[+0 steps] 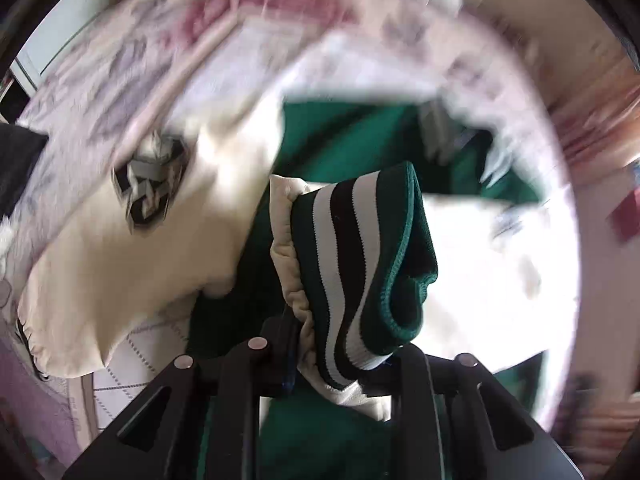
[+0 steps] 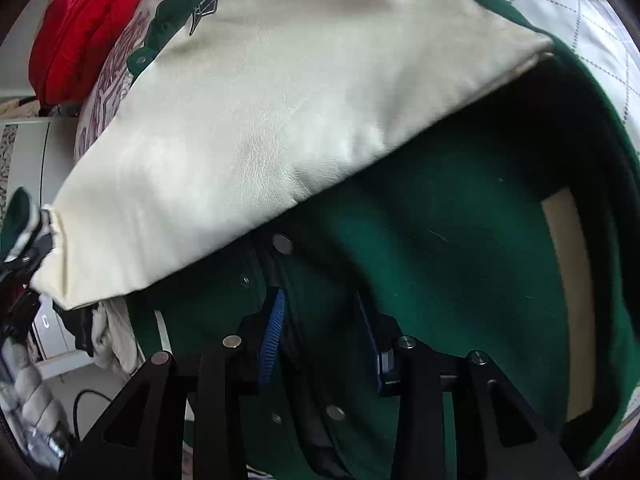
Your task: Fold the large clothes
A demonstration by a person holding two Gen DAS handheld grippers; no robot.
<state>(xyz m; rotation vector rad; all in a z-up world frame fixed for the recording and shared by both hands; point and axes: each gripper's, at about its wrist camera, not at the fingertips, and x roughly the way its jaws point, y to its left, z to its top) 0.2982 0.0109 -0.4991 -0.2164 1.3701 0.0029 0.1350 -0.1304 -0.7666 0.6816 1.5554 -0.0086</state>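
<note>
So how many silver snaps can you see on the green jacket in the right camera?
4 snaps: one and another just below the cream sleeve, two lower, between the arms of the right gripper. The sleeve may hide more.

Left gripper (image 1: 340,360) jaws clamped (right gripper (image 2: 320,340) likewise).

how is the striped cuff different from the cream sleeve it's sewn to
The striped cuff is ribbed knit banded in green, white and black; the cream sleeve is plain, smooth and leather-like. The cuff is small and bunched in the left gripper; the sleeve is long and lies across the green jacket body. Both belong to one jacket.
</note>
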